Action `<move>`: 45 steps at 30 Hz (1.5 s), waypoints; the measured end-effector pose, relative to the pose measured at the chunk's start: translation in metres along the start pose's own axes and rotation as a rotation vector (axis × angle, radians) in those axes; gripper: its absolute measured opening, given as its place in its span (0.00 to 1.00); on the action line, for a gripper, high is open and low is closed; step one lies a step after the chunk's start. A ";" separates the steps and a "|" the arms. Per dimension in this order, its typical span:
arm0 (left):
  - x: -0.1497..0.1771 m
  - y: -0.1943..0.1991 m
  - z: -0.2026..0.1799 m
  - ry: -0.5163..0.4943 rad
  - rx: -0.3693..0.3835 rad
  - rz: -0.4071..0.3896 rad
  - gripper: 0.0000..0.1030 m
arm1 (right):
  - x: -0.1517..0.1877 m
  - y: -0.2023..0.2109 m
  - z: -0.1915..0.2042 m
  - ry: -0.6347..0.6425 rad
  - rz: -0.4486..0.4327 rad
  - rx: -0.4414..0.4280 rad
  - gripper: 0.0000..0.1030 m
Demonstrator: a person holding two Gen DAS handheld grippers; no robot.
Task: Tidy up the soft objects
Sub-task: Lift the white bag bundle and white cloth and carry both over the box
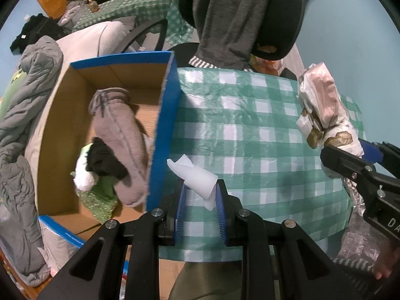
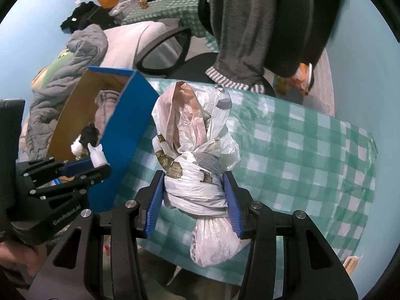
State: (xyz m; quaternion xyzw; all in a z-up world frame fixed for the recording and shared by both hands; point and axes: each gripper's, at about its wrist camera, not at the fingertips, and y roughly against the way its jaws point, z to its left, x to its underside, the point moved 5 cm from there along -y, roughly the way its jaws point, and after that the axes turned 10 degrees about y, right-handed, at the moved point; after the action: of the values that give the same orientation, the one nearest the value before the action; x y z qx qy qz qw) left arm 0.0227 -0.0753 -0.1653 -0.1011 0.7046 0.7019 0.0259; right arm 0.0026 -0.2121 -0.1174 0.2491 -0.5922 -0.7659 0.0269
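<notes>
Between the blue fingers point(image 1: 180, 200) of the left gripper point(image 1: 200, 197), a small rolled white paper point(image 1: 197, 177) is pinched above the checked bench point(image 1: 250, 130). Right gripper point(image 2: 193, 197) fingers clamp a knotted bundle of plastic bags point(image 2: 195, 150), also held over the bench. Just left stands a blue-sided cardboard box point(image 1: 165, 130), its wall between the grippers and its contents: a grey sock-like garment point(image 1: 120, 130), black cloth point(image 1: 105, 160), something white. Beyond, a black office chair point(image 2: 170, 47) draped with grey clothing point(image 1: 225, 17). Only the right view shows a hand point(image 2: 17, 257) on the left gripper.
</notes>
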 end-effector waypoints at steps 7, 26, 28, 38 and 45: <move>-0.006 0.008 0.028 0.038 -0.017 -0.021 0.23 | -0.021 -0.005 0.026 0.046 -0.012 -0.022 0.45; -0.016 0.012 0.103 0.160 -0.038 -0.031 0.23 | -0.074 -0.028 0.102 0.204 -0.019 -0.088 0.45; -0.017 0.012 0.109 0.170 -0.043 -0.032 0.23 | -0.079 -0.032 0.112 0.220 -0.017 -0.091 0.45; -0.022 0.012 0.143 0.215 -0.061 -0.038 0.23 | -0.097 -0.049 0.142 0.278 -0.003 -0.111 0.45; -0.027 0.011 0.164 0.244 -0.077 -0.043 0.23 | -0.106 -0.059 0.157 0.296 0.011 -0.122 0.45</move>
State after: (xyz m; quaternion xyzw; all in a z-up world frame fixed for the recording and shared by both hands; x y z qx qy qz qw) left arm 0.0295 0.0906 -0.1523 -0.2017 0.6726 0.7103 -0.0488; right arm 0.0458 -0.0187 -0.1075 0.3538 -0.5357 -0.7550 0.1333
